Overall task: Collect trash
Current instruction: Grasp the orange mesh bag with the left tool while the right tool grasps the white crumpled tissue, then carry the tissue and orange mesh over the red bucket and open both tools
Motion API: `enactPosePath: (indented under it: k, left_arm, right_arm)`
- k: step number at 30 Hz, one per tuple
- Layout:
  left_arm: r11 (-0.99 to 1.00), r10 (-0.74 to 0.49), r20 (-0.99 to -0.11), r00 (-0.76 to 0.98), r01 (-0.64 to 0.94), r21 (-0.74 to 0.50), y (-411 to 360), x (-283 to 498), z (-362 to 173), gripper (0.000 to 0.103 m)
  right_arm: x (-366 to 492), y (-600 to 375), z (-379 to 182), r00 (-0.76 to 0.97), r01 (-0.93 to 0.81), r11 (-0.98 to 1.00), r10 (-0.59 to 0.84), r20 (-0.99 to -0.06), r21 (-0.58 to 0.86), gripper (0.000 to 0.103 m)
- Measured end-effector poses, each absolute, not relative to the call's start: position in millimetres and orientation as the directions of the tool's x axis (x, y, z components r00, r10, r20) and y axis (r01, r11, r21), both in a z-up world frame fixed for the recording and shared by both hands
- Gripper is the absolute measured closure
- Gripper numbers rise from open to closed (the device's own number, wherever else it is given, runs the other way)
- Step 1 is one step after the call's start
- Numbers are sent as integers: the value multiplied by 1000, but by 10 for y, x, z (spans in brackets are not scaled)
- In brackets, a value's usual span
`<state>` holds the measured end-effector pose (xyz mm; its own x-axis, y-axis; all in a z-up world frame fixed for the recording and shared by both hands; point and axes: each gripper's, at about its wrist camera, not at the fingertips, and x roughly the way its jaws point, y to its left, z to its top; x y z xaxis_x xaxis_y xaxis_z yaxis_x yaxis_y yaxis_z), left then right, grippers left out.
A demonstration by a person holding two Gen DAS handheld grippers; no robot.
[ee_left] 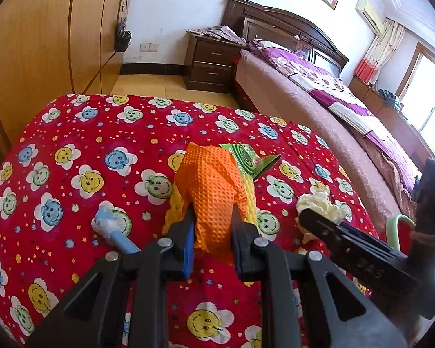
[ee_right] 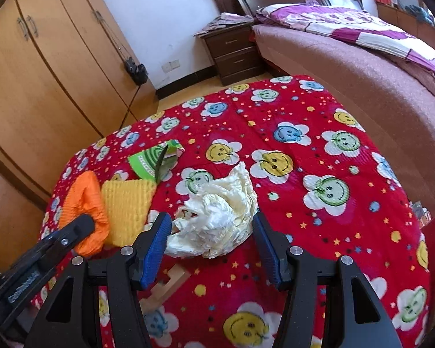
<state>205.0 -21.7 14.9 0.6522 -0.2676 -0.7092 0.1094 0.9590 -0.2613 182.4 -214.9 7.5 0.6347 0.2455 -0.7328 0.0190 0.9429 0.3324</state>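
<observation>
My left gripper [ee_left: 213, 217] is shut on an orange waffle cloth [ee_left: 208, 179], which bunches up between the blue pads above a yellow cloth [ee_left: 173, 207]. Behind them lies a green packet [ee_left: 246, 156]. A crumpled cream plastic bag [ee_right: 217, 217] rests on the red smiley-flower tablecloth [ee_right: 304, 150]. My right gripper [ee_right: 211, 221] stands open around the bag, one blue pad on each side of it. In the right wrist view the orange cloth [ee_right: 87, 200], yellow cloth [ee_right: 127, 203] and green packet [ee_right: 148, 161] sit to the left.
A small blue tube wrapped in plastic [ee_left: 107, 226] lies left of the cloths. A wooden piece [ee_right: 171, 287] shows under the right gripper. Beyond the table are a bed [ee_right: 362, 66], a dark nightstand [ee_right: 235, 52] and a wardrobe [ee_right: 43, 87].
</observation>
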Motion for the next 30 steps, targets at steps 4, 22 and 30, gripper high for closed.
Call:
enactPosePath:
  k: [4,22,30]
  left_arm:
    - [956,-278,-708,649,118,-267,-246,2044,150,82]
    - [942,-334,-680,652,214,-258,-504,1653,434,82]
    - [915,-403,-664,629,281,-289,-676,1352,568,82]
  right_arm:
    - [1796,-2173,61,648,13,948,234,-725,318,60]
    - [922,-2563,504,736,29,908,264,-623,419,75]
    - [422,-2825,647,777,85,906,200,-597,414,75]
